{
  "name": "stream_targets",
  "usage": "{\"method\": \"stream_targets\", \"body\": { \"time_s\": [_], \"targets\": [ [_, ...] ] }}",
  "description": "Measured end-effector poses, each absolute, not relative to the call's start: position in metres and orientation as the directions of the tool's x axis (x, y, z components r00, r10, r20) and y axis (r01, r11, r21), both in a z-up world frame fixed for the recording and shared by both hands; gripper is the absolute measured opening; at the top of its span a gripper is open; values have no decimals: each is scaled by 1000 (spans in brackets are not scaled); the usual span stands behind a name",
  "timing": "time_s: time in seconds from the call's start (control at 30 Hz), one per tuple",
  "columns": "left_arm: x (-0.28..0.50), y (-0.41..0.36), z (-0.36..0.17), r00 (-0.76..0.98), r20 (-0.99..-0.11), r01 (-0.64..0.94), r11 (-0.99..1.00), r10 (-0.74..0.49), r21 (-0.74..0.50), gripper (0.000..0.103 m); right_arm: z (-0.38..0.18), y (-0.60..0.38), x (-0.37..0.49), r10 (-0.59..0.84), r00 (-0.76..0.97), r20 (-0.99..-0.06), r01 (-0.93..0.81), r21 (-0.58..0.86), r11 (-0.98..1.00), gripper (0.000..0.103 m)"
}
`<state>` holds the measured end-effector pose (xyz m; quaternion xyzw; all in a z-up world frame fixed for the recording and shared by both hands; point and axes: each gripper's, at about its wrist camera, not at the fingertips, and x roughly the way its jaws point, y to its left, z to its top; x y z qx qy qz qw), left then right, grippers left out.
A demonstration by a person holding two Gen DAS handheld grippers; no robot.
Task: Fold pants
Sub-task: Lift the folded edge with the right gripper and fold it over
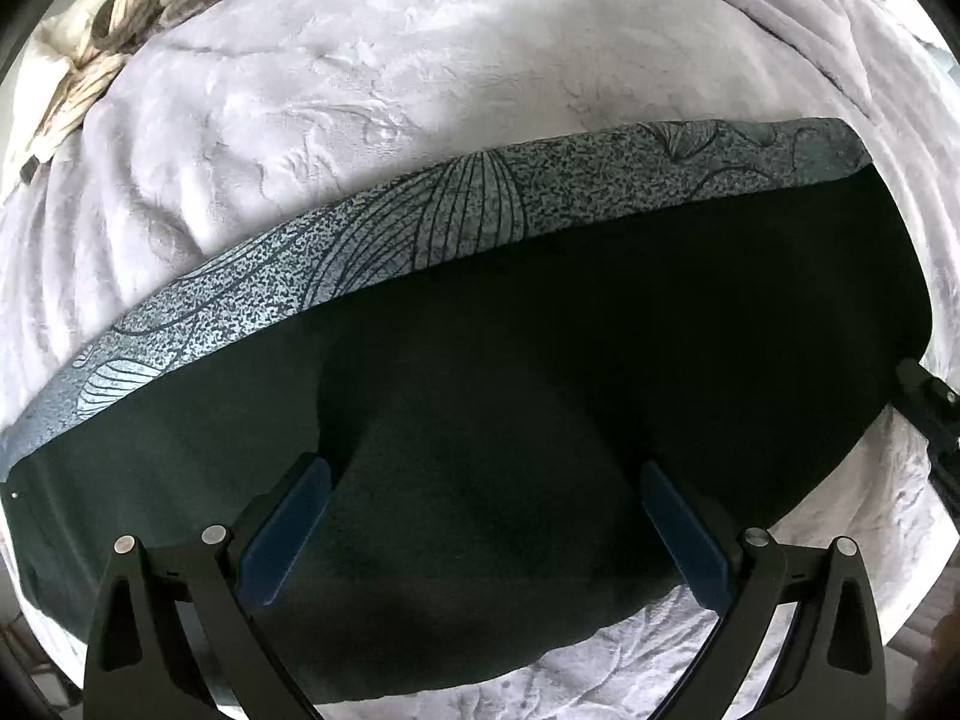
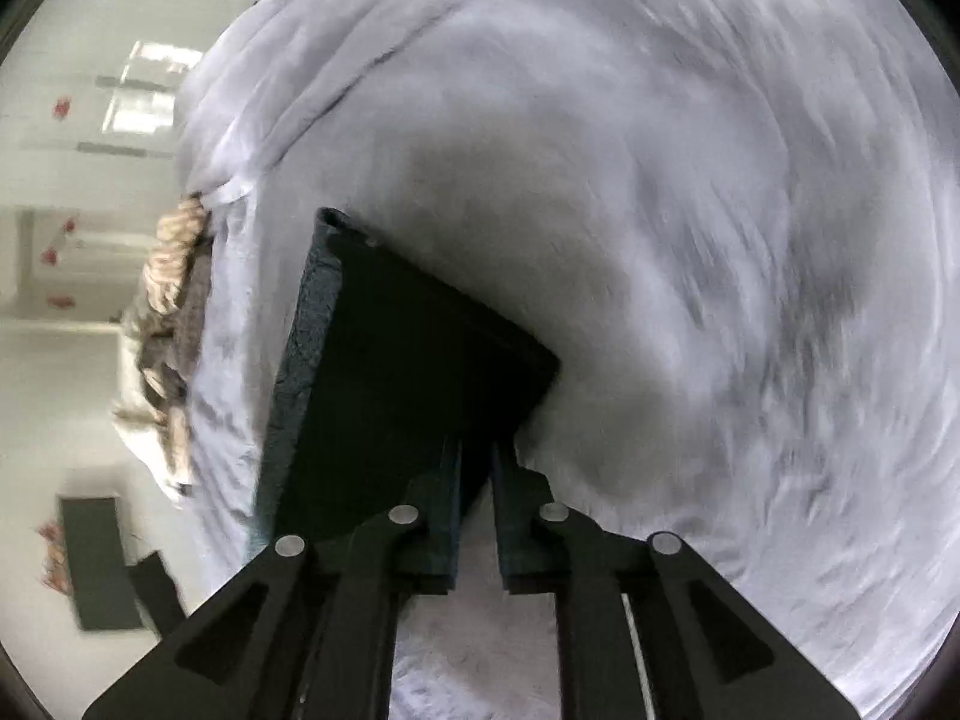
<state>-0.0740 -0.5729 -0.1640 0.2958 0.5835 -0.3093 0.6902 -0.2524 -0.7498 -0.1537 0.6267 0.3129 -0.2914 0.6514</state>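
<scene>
The pants [image 1: 540, 360] are dark green with a pale speckled leaf-print band [image 1: 468, 210] along the far edge. They lie folded lengthwise on a lilac fleece blanket [image 1: 336, 96]. My left gripper [image 1: 486, 480] is open just above the dark cloth near its front edge. My right gripper [image 2: 477, 462] is nearly closed on the corner of the pants [image 2: 408, 372], with the cloth edge between its fingers. The right gripper [image 1: 930, 408] also shows at the right edge of the left wrist view, at the pants' end.
The blanket [image 2: 660, 210] covers a bed and bunches into folds at the far side. A beige and brown patterned cloth [image 1: 102, 42] lies at the bed's far left edge. Beyond the bed are white walls and a dark object [image 2: 96, 558] on the floor.
</scene>
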Motion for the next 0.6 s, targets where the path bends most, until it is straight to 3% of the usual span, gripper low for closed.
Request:
{"method": "stream_targets", "body": {
  "time_s": [0.07, 0.6],
  "targets": [
    [-76, -571, -164, 128, -988, 774, 632, -85, 45, 103, -155, -743, -256, 30, 649, -760, 759, 649, 48, 41],
    [-84, -564, -163, 140, -986, 777, 627, -86, 56, 103, -180, -747, -238, 64, 681, -729, 725, 684, 83, 43]
  ]
}}
